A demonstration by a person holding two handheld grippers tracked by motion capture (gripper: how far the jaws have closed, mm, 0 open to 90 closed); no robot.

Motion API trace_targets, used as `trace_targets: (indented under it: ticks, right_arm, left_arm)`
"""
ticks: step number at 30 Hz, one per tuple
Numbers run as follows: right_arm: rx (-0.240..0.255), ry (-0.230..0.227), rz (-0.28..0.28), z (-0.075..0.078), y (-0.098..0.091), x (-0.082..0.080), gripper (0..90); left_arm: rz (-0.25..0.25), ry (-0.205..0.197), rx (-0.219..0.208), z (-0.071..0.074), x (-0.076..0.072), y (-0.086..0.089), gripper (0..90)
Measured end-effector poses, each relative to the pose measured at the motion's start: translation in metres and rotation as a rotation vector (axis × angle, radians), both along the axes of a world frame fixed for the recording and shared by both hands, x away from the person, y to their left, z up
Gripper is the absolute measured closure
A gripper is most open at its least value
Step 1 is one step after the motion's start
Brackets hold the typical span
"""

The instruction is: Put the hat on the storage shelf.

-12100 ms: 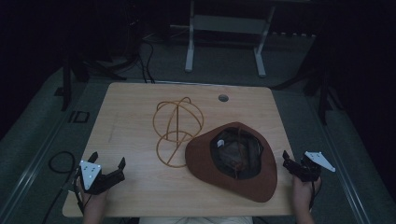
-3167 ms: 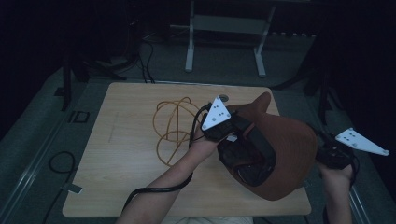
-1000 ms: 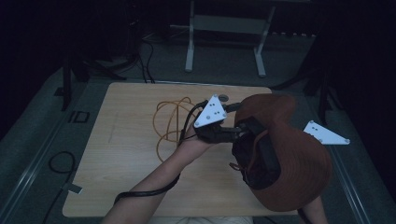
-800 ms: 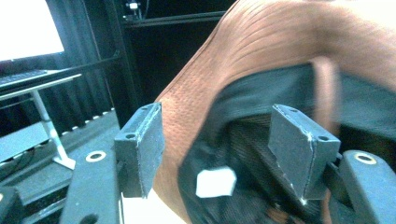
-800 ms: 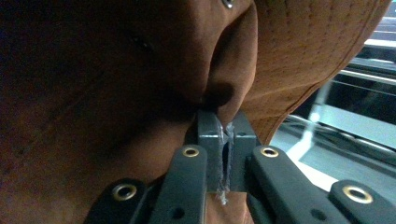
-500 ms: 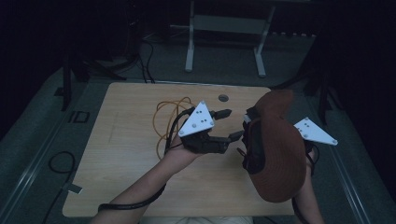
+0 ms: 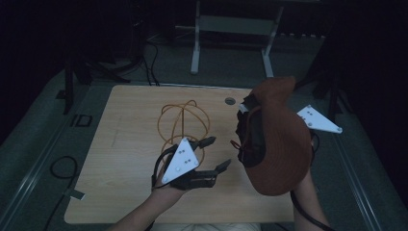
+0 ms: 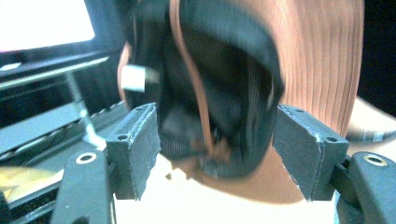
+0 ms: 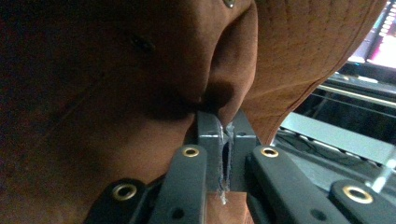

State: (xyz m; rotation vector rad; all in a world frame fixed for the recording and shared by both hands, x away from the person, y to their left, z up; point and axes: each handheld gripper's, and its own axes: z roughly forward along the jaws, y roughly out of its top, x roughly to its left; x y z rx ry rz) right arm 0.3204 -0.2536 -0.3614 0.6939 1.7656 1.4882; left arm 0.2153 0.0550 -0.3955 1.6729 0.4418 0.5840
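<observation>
Dim room, light wooden table on a grey floor.
The table [image 7: 125, 139] has rounded corners and a round grommet hole [image 7: 230, 101] near its far edge. A pale metal frame [image 7: 231, 29] stands beyond it on the grey floor [image 7: 43, 130]. Dark cables [image 7: 60, 166] loop at the left. Surroundings fall into black.

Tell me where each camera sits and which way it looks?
High view: above the person's side, looking forward and down on the table; shows both forearms, the left gripper, the hat and the wire stand.
Left gripper view: rides the left gripper, looking along its open jaws at the hat's dark inside.
Right gripper view: rides the right gripper, jaws pinching hat fabric.
All three views share the hat.
</observation>
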Motion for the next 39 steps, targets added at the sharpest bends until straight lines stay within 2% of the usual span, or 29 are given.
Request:
trace_targets:
  ticks: [2, 5, 8, 10, 12, 13, 15, 16, 18, 20, 22, 24, 28, 31, 34, 38, 39]
  right_arm:
    - [-0.003, -0.004, 0.015, 0.005, 0.008, 0.005, 87.5]
    - [0.005, -0.009, 0.02, 0.014, 0.022, 0.015, 87.4]
    - [-0.011, -0.021, 0.018, 0.02, 0.033, 0.024, 87.4]
    - [-0.009, -0.02, 0.018, 0.026, 0.042, 0.032, 87.4]
    - [-0.01, -0.022, 0.019, 0.032, 0.049, 0.038, 87.4]
    - [-0.013, -0.023, 0.021, 0.035, 0.054, 0.041, 87.4]
    - [-0.012, -0.021, 0.025, 0.041, 0.066, 0.046, 87.4]
    - [-0.014, -0.018, 0.035, 0.043, 0.073, 0.049, 87.4]
    - [-0.018, -0.013, 0.035, 0.047, 0.088, 0.055, 87.4]
    - [-0.034, -0.009, 0.045, 0.05, 0.103, 0.06, 87.3]
    - [-0.047, -0.002, 0.066, 0.052, 0.117, 0.064, 87.3]
    - [-0.047, 0.018, 0.096, 0.053, 0.128, 0.066, 87.3]
    - [-0.074, 0.049, 0.133, 0.048, 0.15, 0.069, 87.2]
    - [-0.116, 0.057, 0.149, 0.04, 0.165, 0.069, 86.9]
    - [-0.135, 0.066, 0.167, 0.036, 0.175, 0.069, 86.4]
    - [-0.188, 0.079, 0.183, 0.03, 0.187, 0.069, 85.1]
    - [-0.215, 0.066, 0.189, 0.028, 0.188, 0.069, 84.7]
  left_arm:
    - [0.018, 0.032, 0.002, -0.012, -0.004, 0.012, 32.4]
    - [0.055, 0.036, 0.004, -0.031, -0.013, 0.032, 32.4]
    - [0.096, 0.049, -0.015, -0.049, -0.02, 0.054, 32.2]
    - [0.136, 0.046, -0.011, -0.061, -0.025, 0.068, 29.9]
    - [0.175, 0.05, -0.04, -0.076, -0.028, 0.085, 29.6]
    - [0.202, 0.08, -0.059, -0.085, -0.028, 0.095, 29.6]
    - [0.241, 0.101, -0.081, -0.096, -0.028, 0.108, 29.6]
    - [0.275, 0.106, -0.083, -0.103, -0.028, 0.116, 29.6]
    - [0.309, 0.121, -0.085, -0.111, -0.027, 0.126, 29.6]
    - [0.337, 0.12, -0.077, -0.115, -0.027, 0.134, 29.6]
    - [0.343, 0.127, -0.086, -0.117, -0.026, 0.141, 29.7]
    - [0.369, 0.122, -0.082, -0.119, -0.026, 0.147, 29.7]
    - [0.39, 0.148, -0.123, -0.123, -0.023, 0.156, 29.8]
    - [0.395, 0.163, -0.125, -0.126, -0.021, 0.158, 29.9]
    - [0.398, 0.17, -0.119, -0.128, -0.019, 0.159, 30.0]
    - [0.398, 0.178, -0.124, -0.131, -0.018, 0.158, 30.1]
    - [0.396, 0.179, -0.125, -0.131, -0.018, 0.158, 31.1]
